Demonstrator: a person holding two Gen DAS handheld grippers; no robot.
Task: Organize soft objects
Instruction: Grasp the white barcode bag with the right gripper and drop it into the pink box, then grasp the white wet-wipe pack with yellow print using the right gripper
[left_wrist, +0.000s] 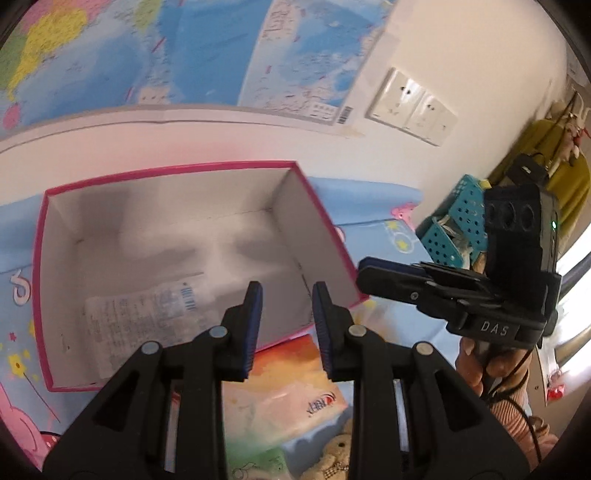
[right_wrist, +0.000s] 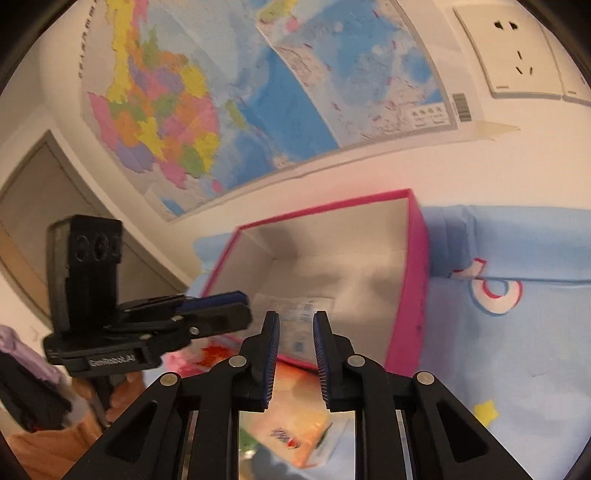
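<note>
Pink-rimmed box (left_wrist: 173, 258) sits open on the blue bed sheet (right_wrist: 517, 350), one clear packet (left_wrist: 144, 306) inside. Orange tissue pack (left_wrist: 280, 391) and teddy (left_wrist: 332, 458) lie just in front. Left gripper (left_wrist: 287, 328) clenched, empty; right gripper (right_wrist: 295, 354) nearly closed, empty. Open wide, grasp the pack mid-body.
</note>
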